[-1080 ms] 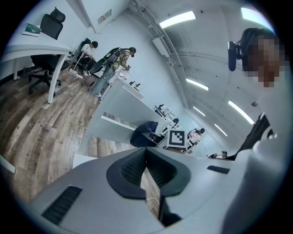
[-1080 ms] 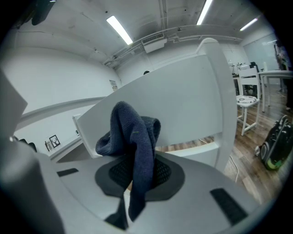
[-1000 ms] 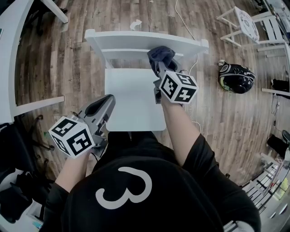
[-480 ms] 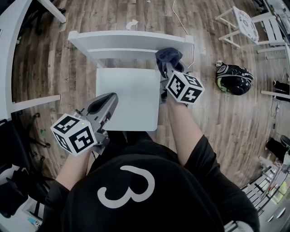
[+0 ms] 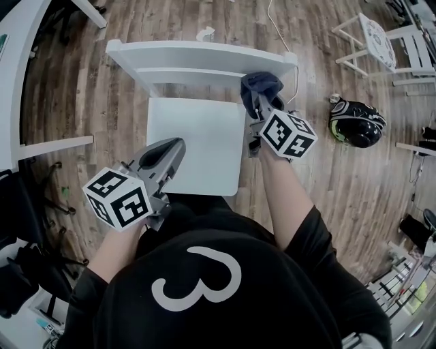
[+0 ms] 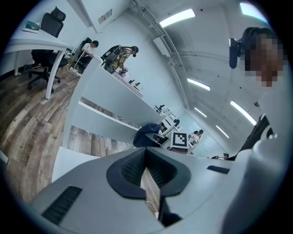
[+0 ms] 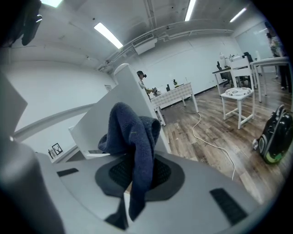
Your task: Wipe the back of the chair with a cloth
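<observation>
Now cloth [image 7: 132,137] between right gripper [image 7: 130,192] jaws.

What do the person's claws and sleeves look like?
The left claw and right claw are grey moulded shells with dark ribbed pads. Each carries a white cube with black square markers. The person wears a black short-sleeved shirt with a white 3.

Chair [image 5: 197,129] straight before me, seat [image 5: 204,160] nearest, back [image 5: 197,58] on the far side. My right gripper [image 5: 257,103] at the back's right end, cloth [image 5: 261,84] between its jaws and over that end. My left gripper [image 5: 174,144] above the seat's near left corner, well apart from the back. Helmet [image 5: 357,123] on the floor [image 5: 136,20] right of the chair. Cable [image 5: 276,24] on the floor behind the back, toward its right. Counter [image 5: 13,82] far left; stool [image 5: 371,34] far right, beyond the helmet.
</observation>
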A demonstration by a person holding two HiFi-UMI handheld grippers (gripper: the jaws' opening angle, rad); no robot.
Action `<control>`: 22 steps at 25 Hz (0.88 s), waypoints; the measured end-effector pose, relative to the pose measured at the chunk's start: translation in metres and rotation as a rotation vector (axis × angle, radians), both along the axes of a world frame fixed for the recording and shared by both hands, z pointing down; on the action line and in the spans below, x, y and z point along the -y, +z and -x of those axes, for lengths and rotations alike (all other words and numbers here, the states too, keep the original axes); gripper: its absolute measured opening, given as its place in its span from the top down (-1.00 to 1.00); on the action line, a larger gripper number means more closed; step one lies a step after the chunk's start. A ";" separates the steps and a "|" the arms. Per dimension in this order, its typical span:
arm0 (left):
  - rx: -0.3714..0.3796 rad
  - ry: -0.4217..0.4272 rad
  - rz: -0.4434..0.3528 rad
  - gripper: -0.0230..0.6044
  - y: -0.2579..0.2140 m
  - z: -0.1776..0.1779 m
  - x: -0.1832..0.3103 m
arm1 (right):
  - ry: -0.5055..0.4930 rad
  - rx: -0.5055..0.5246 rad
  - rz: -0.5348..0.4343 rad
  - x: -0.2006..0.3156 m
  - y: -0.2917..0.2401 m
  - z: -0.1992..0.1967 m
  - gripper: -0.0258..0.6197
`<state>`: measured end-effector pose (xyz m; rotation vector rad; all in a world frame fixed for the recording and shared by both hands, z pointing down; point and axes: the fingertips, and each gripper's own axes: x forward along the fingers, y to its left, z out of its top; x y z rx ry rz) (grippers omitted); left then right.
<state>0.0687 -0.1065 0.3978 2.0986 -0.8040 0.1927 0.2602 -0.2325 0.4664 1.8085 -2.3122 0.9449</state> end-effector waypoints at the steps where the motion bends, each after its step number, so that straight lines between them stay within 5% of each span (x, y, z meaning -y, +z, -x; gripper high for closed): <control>1: -0.001 -0.001 0.005 0.88 0.002 0.003 0.000 | -0.005 0.001 -0.007 -0.002 -0.002 0.002 0.77; 22: 0.023 0.024 0.049 0.88 0.023 0.131 0.029 | -0.275 0.012 -0.001 0.002 0.025 0.231 0.77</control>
